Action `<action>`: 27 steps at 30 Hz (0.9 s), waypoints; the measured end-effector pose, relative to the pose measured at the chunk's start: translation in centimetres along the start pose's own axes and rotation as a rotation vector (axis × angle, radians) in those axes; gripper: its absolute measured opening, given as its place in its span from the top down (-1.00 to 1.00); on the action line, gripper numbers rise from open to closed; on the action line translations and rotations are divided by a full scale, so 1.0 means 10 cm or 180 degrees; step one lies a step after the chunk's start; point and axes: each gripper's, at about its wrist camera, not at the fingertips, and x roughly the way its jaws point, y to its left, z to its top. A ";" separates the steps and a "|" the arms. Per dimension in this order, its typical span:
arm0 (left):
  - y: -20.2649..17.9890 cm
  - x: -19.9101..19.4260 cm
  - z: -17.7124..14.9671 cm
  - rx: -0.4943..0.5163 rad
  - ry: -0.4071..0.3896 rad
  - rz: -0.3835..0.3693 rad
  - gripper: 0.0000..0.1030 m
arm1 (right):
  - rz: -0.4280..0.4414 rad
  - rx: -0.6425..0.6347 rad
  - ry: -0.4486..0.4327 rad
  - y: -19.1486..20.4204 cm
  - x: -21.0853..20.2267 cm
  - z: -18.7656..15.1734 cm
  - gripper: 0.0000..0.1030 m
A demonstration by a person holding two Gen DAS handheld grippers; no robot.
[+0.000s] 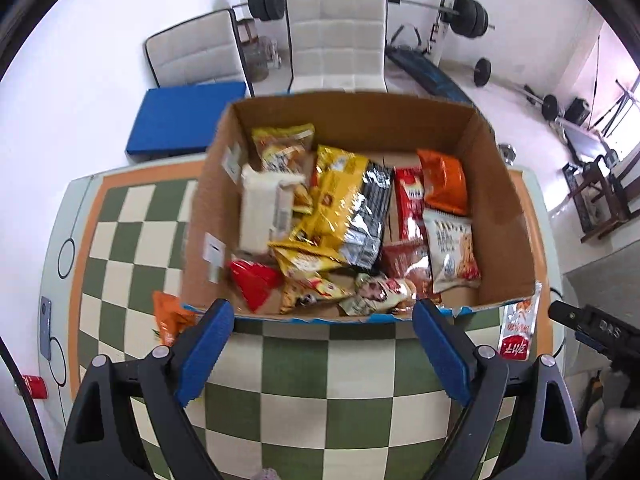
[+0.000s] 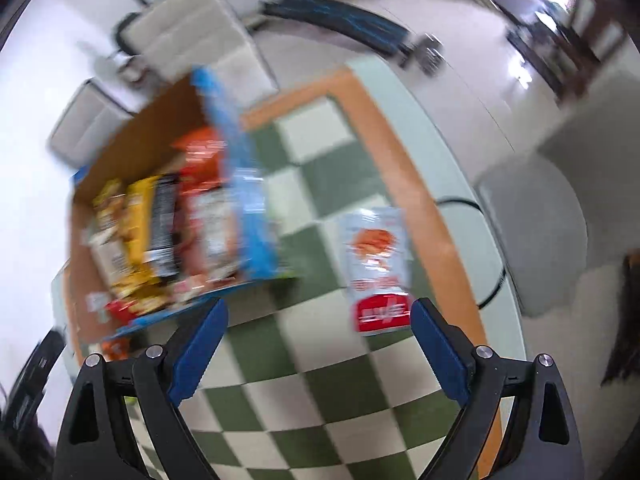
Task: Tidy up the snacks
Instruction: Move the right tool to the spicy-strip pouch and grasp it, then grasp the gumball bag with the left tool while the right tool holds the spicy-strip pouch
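Left gripper [image 1: 324, 316] and right gripper [image 2: 318, 316], jaws spread, empty. White-red snack packet [image 2: 378, 272] lies near the table's right edge, beside the cardboard box [image 1: 508, 216]; a flat-lying packet may slip the pinch.

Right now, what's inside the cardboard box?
The cardboard box holds a loose pile of snack packets: a large yellow bag, a white pack, an orange bag, red packets. Bare floor shows only in patches; anything under the pile is covered.
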 end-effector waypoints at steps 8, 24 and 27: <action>-0.24 0.26 -0.06 0.0138 0.0135 0.0132 -0.78 | -0.0340 -0.0061 0.0443 -0.32 0.90 0.17 -0.79; -0.23 0.34 -0.21 0.0085 0.0267 0.0103 -0.78 | -0.0716 -0.0745 0.0338 0.00 1.10 0.08 0.96; -0.16 0.32 -0.26 0.0046 0.0283 0.0079 -0.78 | -0.0644 -0.0774 0.0397 0.00 1.09 -0.03 0.96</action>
